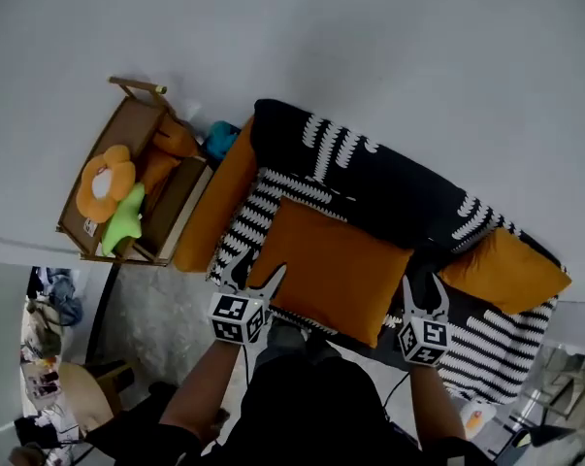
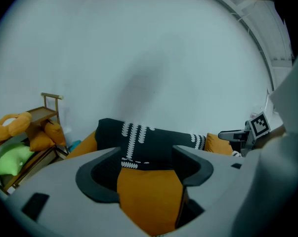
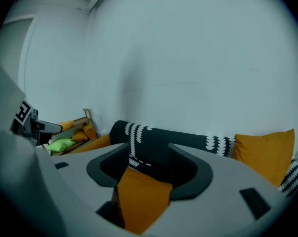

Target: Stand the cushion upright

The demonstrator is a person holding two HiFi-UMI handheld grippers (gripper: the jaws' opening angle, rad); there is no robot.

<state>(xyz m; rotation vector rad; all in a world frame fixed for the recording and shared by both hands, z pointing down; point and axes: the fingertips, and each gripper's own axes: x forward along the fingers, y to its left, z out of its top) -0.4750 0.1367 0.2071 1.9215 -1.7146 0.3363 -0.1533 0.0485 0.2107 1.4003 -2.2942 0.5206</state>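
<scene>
Orange cushion (image 1: 336, 265) lies flat on sofa (image 1: 389, 187) seat. Left gripper (image 1: 256, 268) by its near left corner, right gripper (image 1: 425, 294) by its near right corner; both released, jaws apart, cushion showing between them. Wooden rack (image 1: 127, 100) beside sofa holds flower plush (image 1: 105, 183), green plush (image 1: 125, 221), orange pillows (image 1: 171, 139)

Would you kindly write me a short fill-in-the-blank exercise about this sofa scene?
1. The large square orange cushion lies ___ on the seat of the black-and-white patterned sofa.
2. The star-shaped plush toy on the wooden rack is ___ in colour.
3. The left gripper and the right gripper both have their jaws ___.

Missing words: flat; green; open
</scene>
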